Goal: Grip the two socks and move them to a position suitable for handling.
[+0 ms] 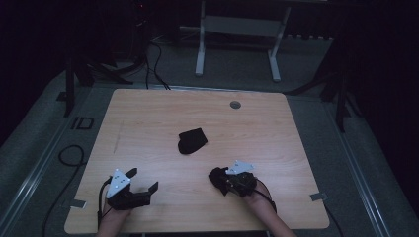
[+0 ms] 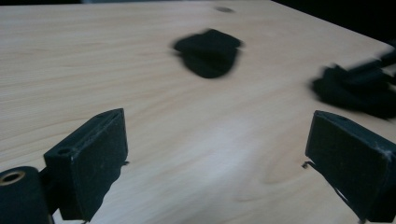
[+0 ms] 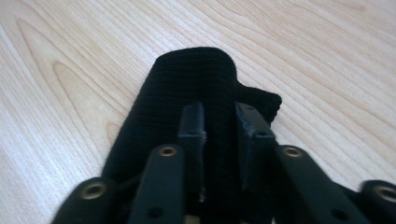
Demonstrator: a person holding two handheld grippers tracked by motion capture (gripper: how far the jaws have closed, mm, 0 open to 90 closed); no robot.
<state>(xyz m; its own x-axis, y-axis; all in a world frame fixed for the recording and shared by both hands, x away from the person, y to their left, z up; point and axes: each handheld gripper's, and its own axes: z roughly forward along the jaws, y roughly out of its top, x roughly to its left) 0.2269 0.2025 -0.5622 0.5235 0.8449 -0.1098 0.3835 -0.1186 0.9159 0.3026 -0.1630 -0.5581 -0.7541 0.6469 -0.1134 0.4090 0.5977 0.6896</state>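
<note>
In the right gripper view the two black jaws rise from the bottom edge, drawn near together over a black knitted sock (image 3: 187,88). The right gripper (image 3: 219,123) is pressed down into the fabric, with a narrow ridge of sock pinched between the pads. The sock runs from the bottom of that frame to the upper middle, its rounded end farthest from the camera and a second layer poking out at the right.

In the high view this sock (image 1: 217,178) is a dark bunch at the lower middle of the wooden table (image 1: 148,118), just left of the right gripper (image 1: 232,182). The person's right hand (image 1: 257,200) comes in from the bottom edge, the gripper aimed leftward and low to the tabletop.

A second black sock (image 1: 191,140) lies folded near the table's centre, well apart from both grippers. In the left gripper view it (image 2: 208,51) is blurred at the upper middle, with the held sock (image 2: 359,91) at the right edge.

The left gripper (image 1: 143,180) sits at the lower left, its jaws spread wide with only bare wood between them (image 2: 215,149). The left hand (image 1: 116,215) is cut off by the bottom edge.

A round grey grommet (image 1: 235,104) sits near the table's far edge. Beyond the table, a white frame (image 1: 237,34) and cables are dim; the rest is too dark to make out.
</note>
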